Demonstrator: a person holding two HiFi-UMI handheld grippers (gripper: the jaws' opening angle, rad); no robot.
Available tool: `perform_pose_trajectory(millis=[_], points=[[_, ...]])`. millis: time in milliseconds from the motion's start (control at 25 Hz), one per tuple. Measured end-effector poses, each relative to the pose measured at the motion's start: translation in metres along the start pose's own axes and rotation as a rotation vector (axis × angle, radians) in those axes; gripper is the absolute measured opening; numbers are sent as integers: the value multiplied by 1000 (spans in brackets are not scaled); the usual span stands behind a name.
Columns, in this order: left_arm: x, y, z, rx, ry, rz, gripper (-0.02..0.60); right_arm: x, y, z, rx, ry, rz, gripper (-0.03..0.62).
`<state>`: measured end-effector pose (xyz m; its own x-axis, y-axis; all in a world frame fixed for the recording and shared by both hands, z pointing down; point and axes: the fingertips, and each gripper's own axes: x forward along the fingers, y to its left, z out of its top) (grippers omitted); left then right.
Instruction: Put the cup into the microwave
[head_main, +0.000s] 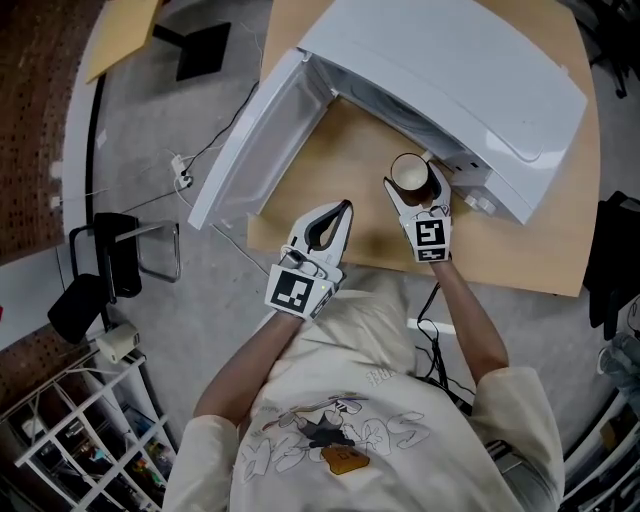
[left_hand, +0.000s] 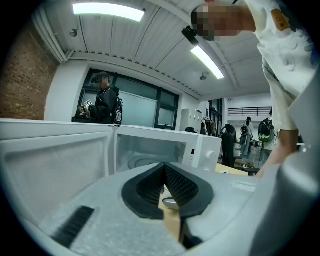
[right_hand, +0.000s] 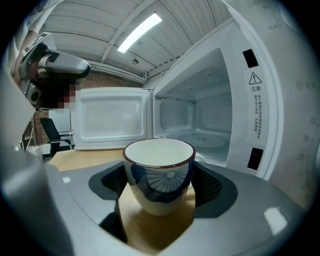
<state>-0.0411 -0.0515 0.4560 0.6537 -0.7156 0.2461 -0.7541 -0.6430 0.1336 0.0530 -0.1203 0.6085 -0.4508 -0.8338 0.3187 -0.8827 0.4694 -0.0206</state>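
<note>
Head view: my right claw clasps the cup on the counter, just before the open microwave; the left claw sits beside it

Left gripper view: that claw is pinched together, empty; I'd keep it off the door

Right gripper view: pads hug the cup's sides; I'd lift it level and aim for the turntable

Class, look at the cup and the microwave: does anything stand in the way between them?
Nothing visible does. The microwave door is swung open to the left, and the cup, between the jaws of the right gripper, faces the open cavity.
</note>
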Motion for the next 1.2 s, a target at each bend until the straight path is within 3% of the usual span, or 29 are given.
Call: perform_pose_trajectory(millis=[360, 640, 1000, 1200], points=[[20, -3, -13, 19, 28, 8, 2, 1, -2, -1, 36, 38, -26, 393], [27, -5, 3, 18, -60, 3, 2, -3, -4, 8, 52, 26, -55, 391], [23, 12, 1, 12, -5, -3, 2, 9, 3, 62, 28, -35, -60, 391], [32, 27, 15, -9, -78, 10, 2, 30, -6, 89, 31, -63, -99, 393]])
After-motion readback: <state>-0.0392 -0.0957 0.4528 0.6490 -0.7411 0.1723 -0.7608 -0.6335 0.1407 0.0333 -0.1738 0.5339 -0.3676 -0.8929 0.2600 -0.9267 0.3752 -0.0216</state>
